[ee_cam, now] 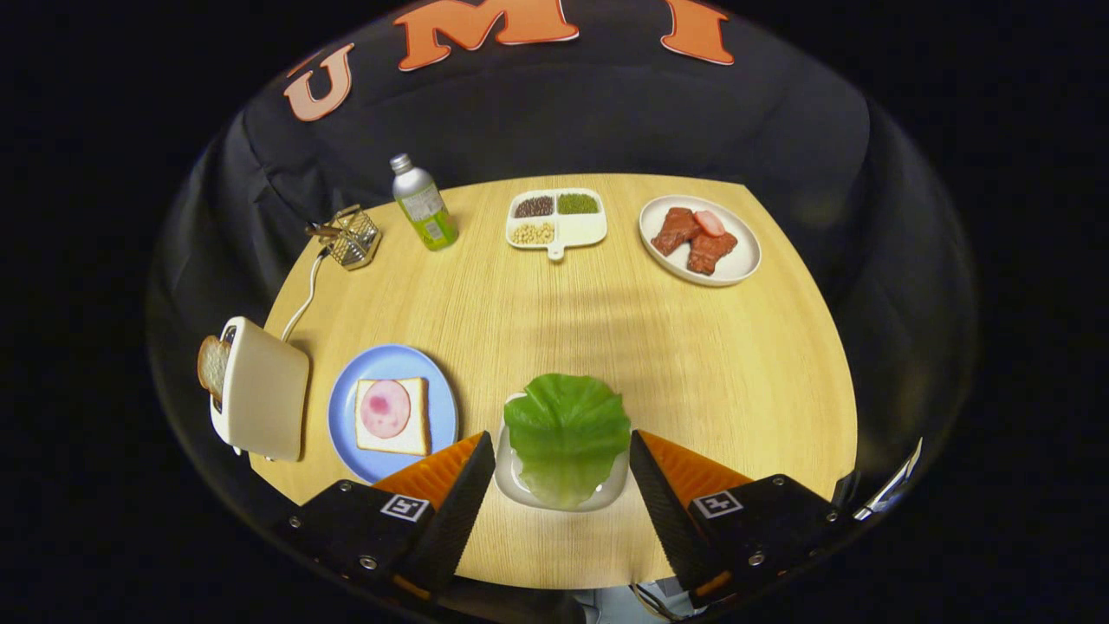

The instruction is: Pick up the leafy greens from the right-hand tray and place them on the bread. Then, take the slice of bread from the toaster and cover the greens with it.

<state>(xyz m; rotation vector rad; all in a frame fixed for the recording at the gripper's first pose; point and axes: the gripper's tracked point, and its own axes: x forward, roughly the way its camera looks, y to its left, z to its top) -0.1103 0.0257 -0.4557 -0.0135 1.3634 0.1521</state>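
In the gripper view, the gripper (pixel 561 455) stands wide open, and the leafy greens (pixel 567 433) lie on a white tray (pixel 511 477) between its fingers, untouched. At ten o'clock from the greens, the bread (pixel 416 438) with ham waits on a blue plate (pixel 346 407). The toaster (pixel 264 400) beside it holds a bread slice (pixel 210 364).

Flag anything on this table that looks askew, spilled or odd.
Nothing is spilled or damaged. The leafy greens overhang their small tray between the open gripper fingers, and a bread slice sticks out of the toaster.

No legible txt; bottle (pixel 423 203) label too small.
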